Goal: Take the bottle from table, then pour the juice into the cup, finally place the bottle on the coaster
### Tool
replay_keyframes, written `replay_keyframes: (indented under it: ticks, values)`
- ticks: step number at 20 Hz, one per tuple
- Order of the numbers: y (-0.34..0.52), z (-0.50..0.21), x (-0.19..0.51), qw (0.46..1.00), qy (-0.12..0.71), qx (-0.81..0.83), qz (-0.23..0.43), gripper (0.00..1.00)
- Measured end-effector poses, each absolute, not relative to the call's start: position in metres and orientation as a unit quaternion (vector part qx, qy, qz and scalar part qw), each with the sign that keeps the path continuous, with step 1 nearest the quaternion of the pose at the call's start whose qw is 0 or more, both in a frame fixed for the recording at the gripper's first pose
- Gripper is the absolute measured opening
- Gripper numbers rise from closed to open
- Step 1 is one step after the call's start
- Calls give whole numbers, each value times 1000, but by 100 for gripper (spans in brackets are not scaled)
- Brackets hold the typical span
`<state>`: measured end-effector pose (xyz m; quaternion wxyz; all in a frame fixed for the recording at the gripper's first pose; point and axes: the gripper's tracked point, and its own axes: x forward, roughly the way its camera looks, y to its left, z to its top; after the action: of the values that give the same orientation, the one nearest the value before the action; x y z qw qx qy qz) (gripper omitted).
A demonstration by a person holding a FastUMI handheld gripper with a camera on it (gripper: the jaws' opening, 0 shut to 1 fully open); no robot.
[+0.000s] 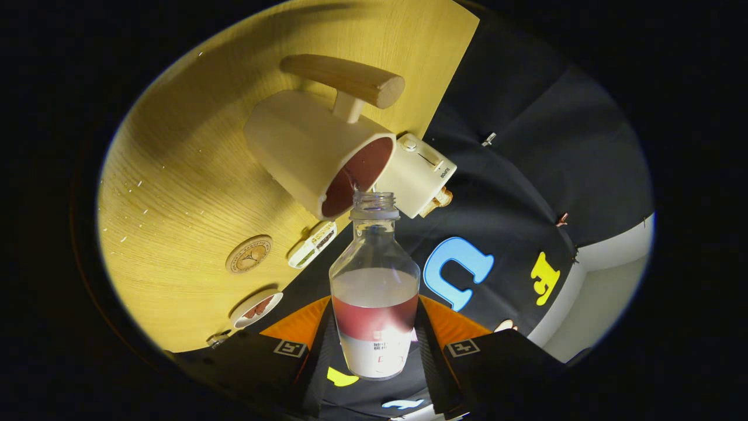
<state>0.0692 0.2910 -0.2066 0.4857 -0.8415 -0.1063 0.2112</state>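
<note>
Item: bottle [374, 292], clear, cap off, pinched at its lower body between both fingers of the tongs [374, 351]; long axis runs straight ahead along the fingers, mouth foremost. Red juice shows in the bottle. Cup [318, 155], cream with wooden handle, just beyond the bottle mouth, which sits at its rim; red liquid inside. Pouring judged under way. Coaster [249, 254], round, on the counter [175, 175], ahead and left of the tongs, well apart from the bottle: the coming placement lies that way.
</note>
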Motion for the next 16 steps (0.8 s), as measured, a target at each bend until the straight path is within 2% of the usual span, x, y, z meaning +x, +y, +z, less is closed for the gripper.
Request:
replay_keyframes:
  ticks: [8, 16]
  values:
    - [305, -192, 76, 419, -168, -866, 214, 71]
    - [308, -188, 75, 396, -187, -874, 210, 71]
